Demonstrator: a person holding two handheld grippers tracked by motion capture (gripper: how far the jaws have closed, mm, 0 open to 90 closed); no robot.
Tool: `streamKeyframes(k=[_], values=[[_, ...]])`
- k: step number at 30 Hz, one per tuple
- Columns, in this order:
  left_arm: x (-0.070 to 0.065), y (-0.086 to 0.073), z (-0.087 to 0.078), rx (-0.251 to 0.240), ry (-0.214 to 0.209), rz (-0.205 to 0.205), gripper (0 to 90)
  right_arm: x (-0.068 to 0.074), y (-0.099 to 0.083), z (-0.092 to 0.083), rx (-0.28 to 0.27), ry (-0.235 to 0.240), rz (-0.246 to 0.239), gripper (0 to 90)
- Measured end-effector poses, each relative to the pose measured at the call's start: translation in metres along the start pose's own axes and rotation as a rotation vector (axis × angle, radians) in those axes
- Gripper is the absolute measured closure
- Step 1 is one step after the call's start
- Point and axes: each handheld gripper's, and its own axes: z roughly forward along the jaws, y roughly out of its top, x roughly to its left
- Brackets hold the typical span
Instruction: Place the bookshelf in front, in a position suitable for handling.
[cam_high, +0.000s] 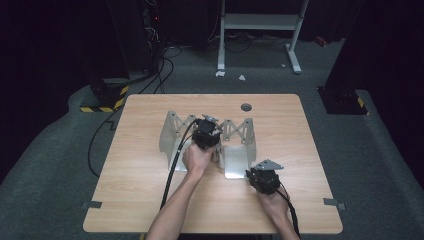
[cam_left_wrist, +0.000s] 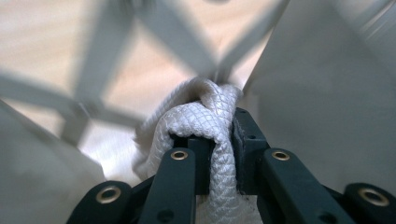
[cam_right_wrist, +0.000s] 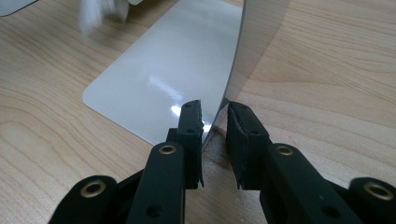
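Left claw (cam_left_wrist: 219, 140) clamps soft white braided rope (cam_left_wrist: 205, 116) inside the silver metal lattice rack (cam_high: 172, 131) mid-table (cam_high: 150, 200): limp, light, grippy. Right claw (cam_right_wrist: 214, 123) narrowly open astride the rack's thin, stiff, slick side plate (cam_right_wrist: 238, 60); take its edge.

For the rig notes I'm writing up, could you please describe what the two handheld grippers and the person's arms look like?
Both the left gripper and the right gripper are chunky black units, each topped by a grey three-cornered plate and trailing a black cable. Up close, the black linkage arms carry brass-coloured rivets and end in flat black pads. The forearms are bare, with no sleeves or gloves showing.
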Motion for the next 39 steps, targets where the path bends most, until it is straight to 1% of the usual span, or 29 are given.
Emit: streamKeyframes(k=[3, 5, 6, 7, 8, 9, 10, 12, 13, 14, 17, 18, 19, 20, 24, 25, 27, 28, 29, 32, 34, 35, 36, 37, 38, 39], values=[[-0.003, 0.017, -0.018, -0.069, -0.007, 0.009, 79.8, 0.0, 0.0, 0.0, 0.001, 0.001, 0.001, 76.1], [-0.004, 0.024, -0.026, -0.105, -0.001, 0.01, 79.8, 0.0, 0.0, 0.0, 0.0, 0.003, 0.002, 76.2], [-0.004, 0.026, -0.028, -0.111, 0.001, 0.012, 79.8, 0.0, 0.0, 0.0, 0.0, 0.003, 0.002, 76.1], [-0.005, 0.026, -0.027, -0.107, 0.012, 0.022, 79.8, 0.0, 0.0, 0.0, 0.0, 0.003, 0.002, 76.2], [-0.006, 0.025, -0.024, -0.094, 0.014, 0.033, 79.8, 0.0, 0.0, 0.0, 0.0, 0.003, 0.002, 76.2], [-0.006, 0.025, -0.024, -0.094, 0.014, 0.033, 79.8, 0.0, 0.0, 0.0, 0.0, 0.003, 0.002, 76.2], [-0.008, 0.023, -0.02, -0.08, 0.014, 0.043, 79.8, 0.0, 0.0, 0.0, 0.0, 0.002, 0.002, 76.2], [-0.013, 0.015, -0.009, -0.053, 0.024, 0.061, 79.9, 0.0, 0.0, 0.0, 0.002, 0.003, 0.002, 76.1], [-0.014, 0.011, -0.004, -0.046, 0.019, 0.065, 80.0, 0.0, 0.0, 0.0, 0.001, 0.002, 0.002, 75.9], [-0.015, 0.006, -0.001, -0.047, 0.011, 0.061, 80.0, 0.0, 0.0, 0.0, 0.001, 0.002, 0.005, 76.0], [-0.012, 0.0, 0.0, -0.056, -0.005, 0.046, 80.0, 0.0, 0.0, 0.0, 0.0, 0.002, 0.008, 76.0], [-0.013, -0.002, -0.002, -0.058, -0.002, 0.058, 79.9, 0.0, 0.0, 0.0, 0.0, 0.0, 0.007, 76.1], [-0.013, -0.002, -0.002, -0.058, -0.002, 0.058, 79.9, 0.0, 0.0, 0.0, 0.0, 0.0, 0.007, 76.1], [-0.015, -0.007, -0.004, -0.059, -0.003, 0.071, 79.9, 0.0, 0.0, 0.0, 0.0, -0.002, 0.004, 76.1], [-0.017, -0.012, -0.003, -0.053, -0.004, 0.081, 79.8, 0.0, 0.0, 0.0, 0.0, -0.002, 0.004, 76.1], [-0.017, -0.014, -0.002, -0.046, -0.004, 0.083, 79.9, 0.0, 0.0, 0.0, 0.001, -0.001, 0.005, 76.1], [-0.017, -0.017, 0.003, -0.018, 0.004, 0.09, 79.9, 0.0, 0.0, 0.0, 0.001, -0.001, 0.005, 76.1], [-0.016, -0.022, 0.013, 0.021, 0.002, 0.086, 79.9, 0.0, 0.0, 0.0, 0.001, 0.0, 0.007, 76.1], [-0.016, -0.022, 0.013, 0.021, 0.002, 0.086, 80.0, 0.0, 0.0, 0.0, 0.001, 0.0, 0.007, 76.1], [-0.011, -0.03, 0.024, 0.055, -0.029, 0.065, 79.9, 0.0, 0.0, 0.0, 0.0, -0.002, 0.005, 76.1], [-0.008, -0.032, 0.023, 0.055, -0.057, 0.061, 79.9, 0.0, 0.0, 0.0, 0.0, -0.001, 0.004, 76.1], [-0.008, -0.031, 0.02, 0.042, -0.069, 0.058, 79.9, 0.0, 0.0, 0.0, 0.001, -0.001, 0.005, 76.1], [-0.008, -0.025, 0.005, -0.006, -0.096, 0.052, 79.9, 0.0, 0.0, 0.0, 0.0, -0.001, 0.005, 76.1], [-0.008, -0.025, 0.005, -0.006, -0.096, 0.052, 79.9, 0.0, 0.0, 0.0, 0.0, -0.001, 0.005, 76.1], [-0.009, -0.018, -0.013, -0.047, -0.123, 0.058, 79.9, 0.0, 0.0, 0.0, 0.0, -0.002, 0.003, 76.1], [-0.009, -0.018, -0.013, -0.047, -0.123, 0.058, 79.9, 0.0, 0.0, 0.0, 0.0, -0.002, 0.003, 76.1]])
